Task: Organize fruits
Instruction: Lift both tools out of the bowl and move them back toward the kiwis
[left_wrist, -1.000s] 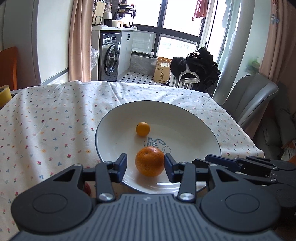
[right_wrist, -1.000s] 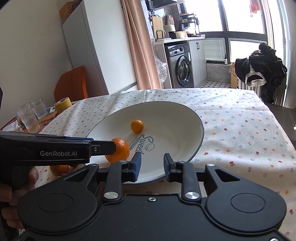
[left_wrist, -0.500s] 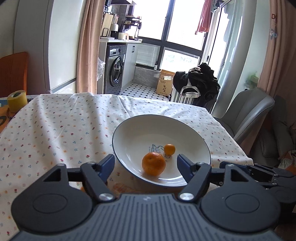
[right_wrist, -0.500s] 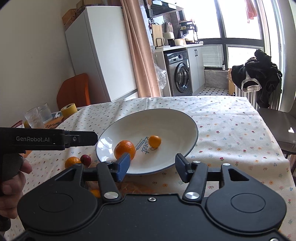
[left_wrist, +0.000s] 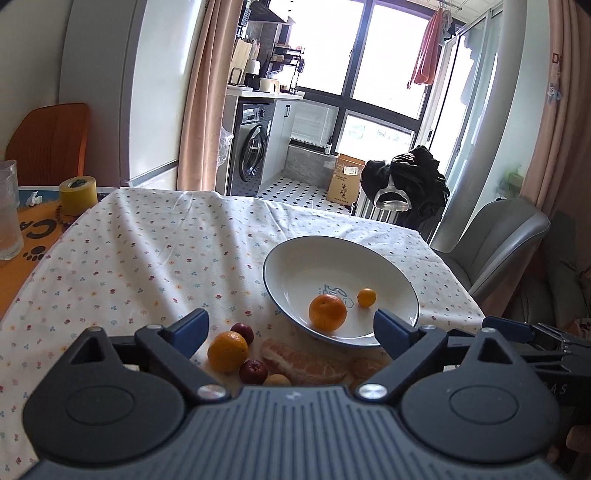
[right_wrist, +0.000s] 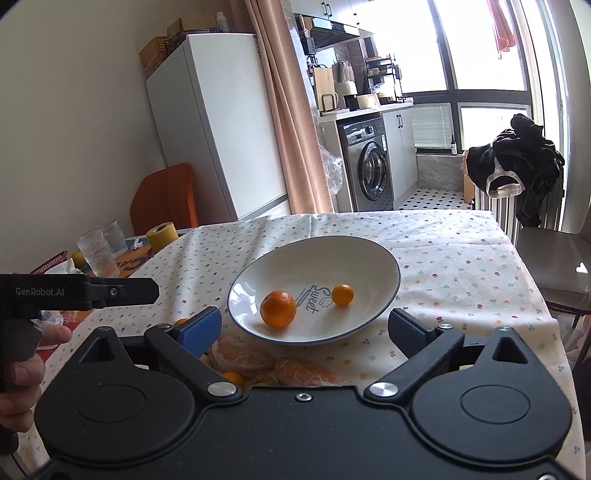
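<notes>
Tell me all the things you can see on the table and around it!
bowl: one, white with a dark rim, on the tablecloth
big orange: one, orange, in the bowl
small orange: one, orange, in the bowl beside the big one
loose orange: one, orange, on the cloth in front of the bowl
red fruits: two, dark red, next to the loose orange
peeled segments: a few, pale orange, on the cloth
tablecloth: one, white with tiny flowers
tape roll: one, yellow, far left
glasses: two, clear, far left
left tongs: open, empty
right tongs: open, empty
</notes>
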